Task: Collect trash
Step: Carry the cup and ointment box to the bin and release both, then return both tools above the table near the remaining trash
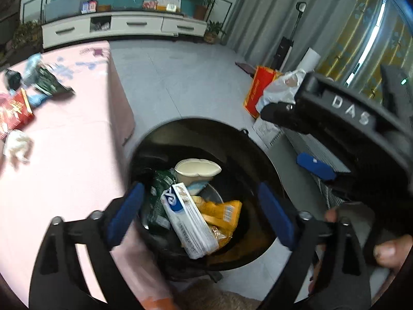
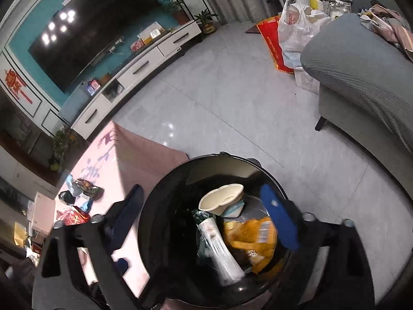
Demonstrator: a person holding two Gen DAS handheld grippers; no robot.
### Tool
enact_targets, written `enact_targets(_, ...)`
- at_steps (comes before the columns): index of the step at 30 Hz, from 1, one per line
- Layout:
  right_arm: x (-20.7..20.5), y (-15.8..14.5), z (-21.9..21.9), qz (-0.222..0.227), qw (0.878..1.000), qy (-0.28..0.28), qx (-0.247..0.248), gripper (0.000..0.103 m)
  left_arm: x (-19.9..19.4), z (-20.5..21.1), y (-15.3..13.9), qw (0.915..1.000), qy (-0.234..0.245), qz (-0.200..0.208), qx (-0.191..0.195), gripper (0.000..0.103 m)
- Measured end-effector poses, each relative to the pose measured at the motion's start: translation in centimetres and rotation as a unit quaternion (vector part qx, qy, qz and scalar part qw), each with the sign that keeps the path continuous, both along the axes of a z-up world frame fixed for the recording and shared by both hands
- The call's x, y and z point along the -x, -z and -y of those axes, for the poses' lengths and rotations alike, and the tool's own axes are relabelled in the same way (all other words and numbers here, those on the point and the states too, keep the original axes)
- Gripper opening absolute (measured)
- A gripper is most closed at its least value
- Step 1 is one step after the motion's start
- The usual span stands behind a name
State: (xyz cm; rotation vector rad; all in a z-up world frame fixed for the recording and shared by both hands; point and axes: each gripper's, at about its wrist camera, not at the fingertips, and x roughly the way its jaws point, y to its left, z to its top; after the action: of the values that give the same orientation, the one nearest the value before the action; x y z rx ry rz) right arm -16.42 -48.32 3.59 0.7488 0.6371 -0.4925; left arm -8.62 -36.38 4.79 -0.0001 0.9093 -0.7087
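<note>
A black round trash bin stands on the floor beside the pink table. Inside lie a crushed paper cup, a white and blue box, a yellow wrapper and a green packet. My left gripper is open and empty above the bin. My right gripper is open and empty over the bin too; it shows in the left wrist view at the right. On the table lie a red box, a green packet, crumpled tissue and a black object.
The pink table is left of the bin. A grey sofa stands at the right, with a red bag and a white plastic bag beyond it. A white TV cabinet lines the far wall.
</note>
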Motion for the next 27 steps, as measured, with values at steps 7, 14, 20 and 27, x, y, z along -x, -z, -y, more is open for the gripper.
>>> enact_targets(7, -0.6, -1.3, -1.6, -0.002, 0.999, 0.006, 0.039, 0.098, -0.7, -7.0, -3.5, 0.9972, -0.066, 0.027, 0.025, 0.1)
enact_targets(14, -2.1, -2.7, -5.1, 0.012, 0.997, -0.022, 0.077, 0.1, -3.2, -16.8, -5.2, 0.9883, -0.145, 0.047, -0.006, 0.1)
enact_targets(20, -5.5, -2.6, -9.5, 0.002, 0.992, -0.068, 0.111, 0.1, -6.2, -26.3, -2.2, 0.9701, -0.239, 0.031, -0.033, 0.1)
enact_targets(27, -10.3, -0.1, -16.9, -0.017, 0.975, -0.17, 0.145, 0.1, -8.4, -31.7, 0.5, 0.9586, -0.282, -0.002, -0.036, 0.1)
